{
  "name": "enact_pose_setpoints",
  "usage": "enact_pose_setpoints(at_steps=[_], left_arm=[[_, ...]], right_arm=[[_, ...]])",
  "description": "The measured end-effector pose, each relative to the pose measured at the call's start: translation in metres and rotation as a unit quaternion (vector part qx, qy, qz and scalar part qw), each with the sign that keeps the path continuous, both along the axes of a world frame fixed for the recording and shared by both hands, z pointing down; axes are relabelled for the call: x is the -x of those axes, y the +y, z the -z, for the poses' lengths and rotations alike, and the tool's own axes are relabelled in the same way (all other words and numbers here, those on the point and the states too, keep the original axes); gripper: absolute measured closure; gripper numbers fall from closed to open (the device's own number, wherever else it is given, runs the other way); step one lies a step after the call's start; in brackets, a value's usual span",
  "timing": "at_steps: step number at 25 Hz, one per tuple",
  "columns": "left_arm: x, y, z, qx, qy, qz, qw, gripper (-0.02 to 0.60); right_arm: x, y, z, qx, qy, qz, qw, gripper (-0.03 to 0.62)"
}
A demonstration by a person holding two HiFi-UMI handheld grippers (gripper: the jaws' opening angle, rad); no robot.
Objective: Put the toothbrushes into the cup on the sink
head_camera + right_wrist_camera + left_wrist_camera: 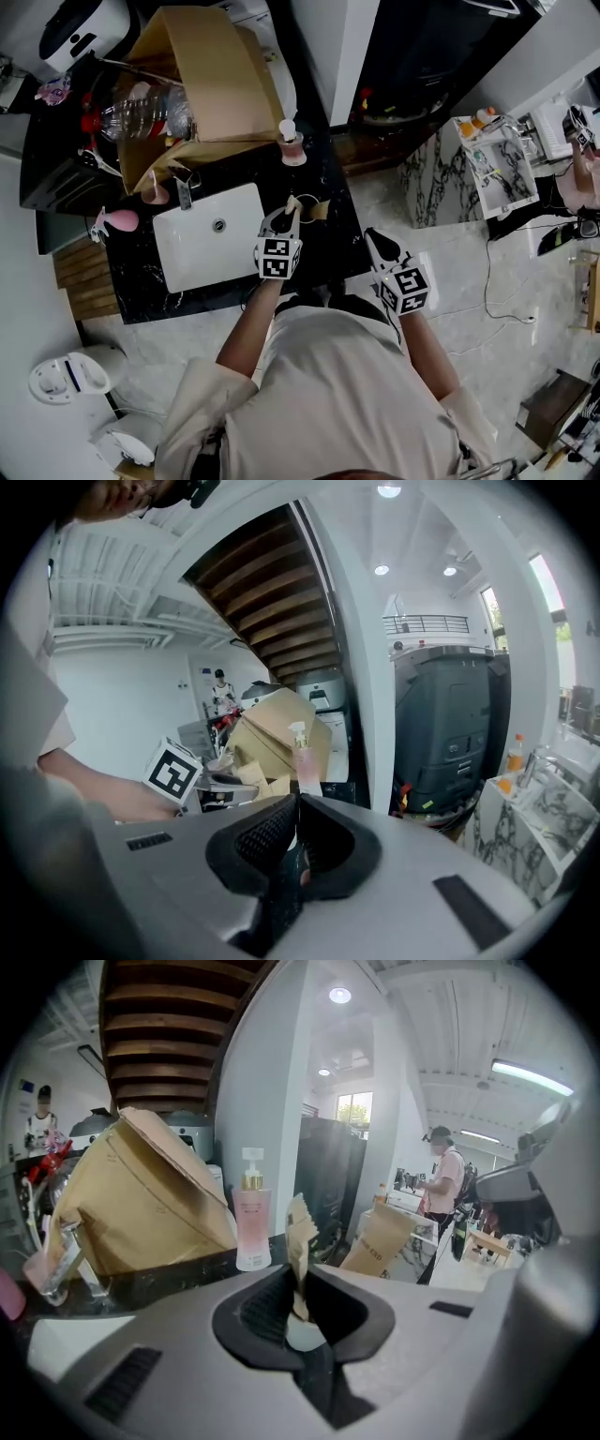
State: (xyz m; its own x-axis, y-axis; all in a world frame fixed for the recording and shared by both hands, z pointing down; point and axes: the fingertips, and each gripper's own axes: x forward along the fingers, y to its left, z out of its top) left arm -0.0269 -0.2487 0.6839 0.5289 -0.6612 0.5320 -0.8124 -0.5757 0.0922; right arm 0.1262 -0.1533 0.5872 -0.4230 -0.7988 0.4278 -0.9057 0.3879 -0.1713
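One tan, serrated-edge toothbrush packet (300,1227) pinched by left tongs (298,1281); right tongs (292,810) clenched.

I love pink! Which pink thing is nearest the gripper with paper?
The tall white-capped pink bottle, upright behind the sink; other pink things sit farther left.

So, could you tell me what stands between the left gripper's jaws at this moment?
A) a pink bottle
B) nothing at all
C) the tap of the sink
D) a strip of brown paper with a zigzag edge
D: in the left gripper view, the left gripper has its jaws closed on a brown paper strip, which sticks up from between them.
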Motion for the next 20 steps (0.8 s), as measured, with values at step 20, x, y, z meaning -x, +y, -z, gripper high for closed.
enact_pose_setpoints(at_steps=[20], left_arm=[[0.016,0.014,0.018,0.003,0.027,0.038,0.9989,0.457]], right_arm=[[0.012,0.003,0.005,-0.01,-0.006,0.039,0.999,0.556]])
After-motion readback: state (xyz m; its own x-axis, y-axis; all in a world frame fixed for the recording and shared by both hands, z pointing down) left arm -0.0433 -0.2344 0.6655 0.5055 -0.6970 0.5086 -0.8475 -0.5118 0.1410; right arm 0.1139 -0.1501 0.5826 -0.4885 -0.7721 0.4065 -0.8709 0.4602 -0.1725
